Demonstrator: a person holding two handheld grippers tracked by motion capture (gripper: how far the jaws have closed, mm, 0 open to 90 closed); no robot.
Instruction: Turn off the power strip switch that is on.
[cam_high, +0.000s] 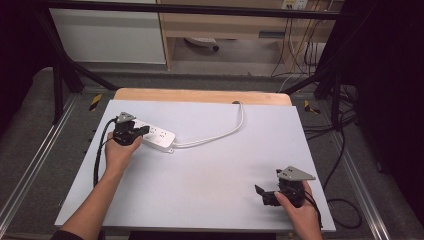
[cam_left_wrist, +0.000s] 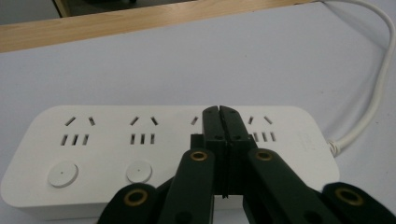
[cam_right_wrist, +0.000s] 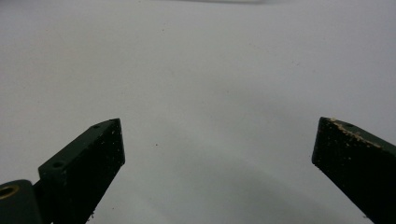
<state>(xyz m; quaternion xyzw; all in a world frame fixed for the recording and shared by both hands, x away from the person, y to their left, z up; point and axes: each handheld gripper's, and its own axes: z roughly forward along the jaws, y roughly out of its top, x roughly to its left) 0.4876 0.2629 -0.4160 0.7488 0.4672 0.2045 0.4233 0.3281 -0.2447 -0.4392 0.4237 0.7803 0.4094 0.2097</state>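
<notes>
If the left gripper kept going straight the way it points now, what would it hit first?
Probably the white power strip: the shut left gripper hovers over its top face near the third socket group; whether it already touches is unclear.

The power strip lies on the table in its far left part, slanting from the left edge toward the middle. Its cord runs from its right end rightward and up over the far edge. The left gripper sits over the strip's left half, jaws together above the sockets. The right gripper rests near the near right corner, well apart from the strip, jaws spread over bare tabletop.
</notes>
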